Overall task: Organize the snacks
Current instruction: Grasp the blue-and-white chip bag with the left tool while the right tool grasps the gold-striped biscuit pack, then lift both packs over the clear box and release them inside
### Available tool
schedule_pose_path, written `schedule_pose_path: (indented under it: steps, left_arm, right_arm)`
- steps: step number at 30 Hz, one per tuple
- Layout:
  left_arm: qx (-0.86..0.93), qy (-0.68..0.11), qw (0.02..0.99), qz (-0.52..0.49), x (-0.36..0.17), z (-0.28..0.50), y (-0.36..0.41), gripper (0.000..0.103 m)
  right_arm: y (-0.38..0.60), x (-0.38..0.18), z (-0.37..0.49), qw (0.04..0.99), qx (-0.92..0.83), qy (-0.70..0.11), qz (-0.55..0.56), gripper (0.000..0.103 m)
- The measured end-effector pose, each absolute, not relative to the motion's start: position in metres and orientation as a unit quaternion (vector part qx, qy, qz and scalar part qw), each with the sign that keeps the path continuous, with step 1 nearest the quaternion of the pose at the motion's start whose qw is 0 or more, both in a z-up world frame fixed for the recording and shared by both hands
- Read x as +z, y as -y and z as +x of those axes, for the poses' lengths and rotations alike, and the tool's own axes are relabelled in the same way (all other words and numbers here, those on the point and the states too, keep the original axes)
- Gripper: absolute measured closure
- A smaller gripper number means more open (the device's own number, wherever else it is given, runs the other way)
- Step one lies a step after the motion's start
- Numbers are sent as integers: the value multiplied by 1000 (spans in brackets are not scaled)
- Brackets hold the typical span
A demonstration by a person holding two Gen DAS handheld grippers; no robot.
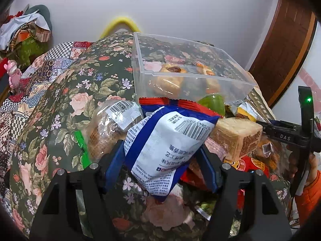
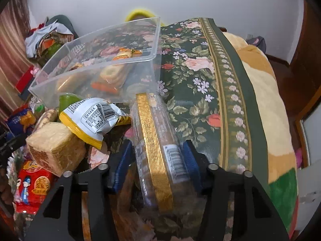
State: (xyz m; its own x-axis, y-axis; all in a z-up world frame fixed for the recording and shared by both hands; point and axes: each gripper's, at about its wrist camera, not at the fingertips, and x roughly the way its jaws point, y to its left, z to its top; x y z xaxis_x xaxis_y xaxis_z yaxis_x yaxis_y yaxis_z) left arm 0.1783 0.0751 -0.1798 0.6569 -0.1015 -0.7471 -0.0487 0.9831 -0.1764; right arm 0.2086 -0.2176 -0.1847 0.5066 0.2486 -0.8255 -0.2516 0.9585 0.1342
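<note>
My left gripper (image 1: 161, 163) is shut on a white and blue snack bag (image 1: 166, 140), whose sides meet both blue pads; the bag tilts up over the floral bedspread (image 1: 80, 92). My right gripper (image 2: 156, 162) is shut on a clear packet with a gold strip (image 2: 154, 140), which stands on edge between its pads. A clear plastic bin (image 1: 192, 80) (image 2: 96, 66) sits just behind the snack pile and holds a few wrapped pastries. The right gripper's black body (image 1: 280, 134) shows at the right edge of the left wrist view.
Loose snacks lie in a pile: a wrapped bread cube (image 1: 236, 134) (image 2: 54, 146), a yellow-edged bag (image 2: 94, 118), a red packet (image 2: 34, 182), a green cup (image 1: 212, 102), a bread packet (image 1: 112, 124). A hand in an orange sleeve (image 1: 311, 190) is at right. Clutter (image 1: 26, 34) stands far left.
</note>
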Motion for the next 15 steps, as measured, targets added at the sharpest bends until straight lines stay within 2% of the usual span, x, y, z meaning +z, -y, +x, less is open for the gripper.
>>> schedule_pose_path:
  steps: [1, 5, 15]
  left_arm:
    - [-12, -409, 908, -85, -180, 178, -74, 36]
    - [0, -398, 915, -68, -176, 173, -71, 43]
    - [-11, -360, 931, -64, -142, 160, -65, 44]
  right_arm:
    - [217, -185, 209, 869, 145, -474, -4, 64]
    - [214, -181, 198, 879, 143, -454, -15, 67]
    - [223, -160, 184, 890, 139, -434, 4, 69]
